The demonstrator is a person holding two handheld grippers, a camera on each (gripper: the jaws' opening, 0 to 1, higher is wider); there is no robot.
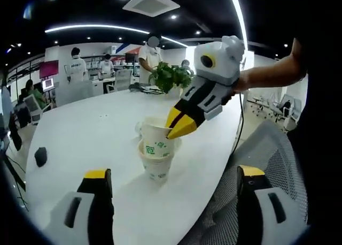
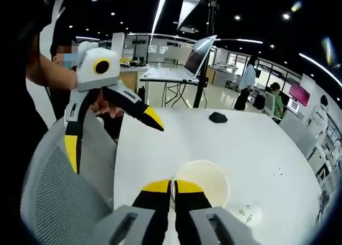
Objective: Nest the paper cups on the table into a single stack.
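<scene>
On the round white table (image 1: 96,132), near its close edge beside a grey mesh office chair (image 1: 267,165), stands the work: a short stack of white paper cups with green print (image 1: 156,159), upright, mouths up, long axis vertical. A further white paper cup (image 2: 247,213) lies tipped on its side just beside the stack in the right gripper view; its mouth direction is hard to read. Far off on the table sit a leafy green potted plant (image 1: 170,76) and a small black puck-like object (image 1: 40,156).

The right gripper (image 2: 173,187) has its yellow-tipped jaws pinched together on the near rim of the top cup (image 2: 202,181), whose open mouth faces straight up at the camera. In the left gripper view the same tool reaches in from the right, its tips at that cup's lip. The left gripper (image 1: 171,175) hangs back over the table edge, jaws spread wide, holding nothing.

The step in hand looks like seating this top cup into the one beneath. To do it well, I would keep the cup's axis plumb over the stack and press straight down, since a rim pinch can tilt or crease thin paper. The idle left tool could steady the lower cups.
</scene>
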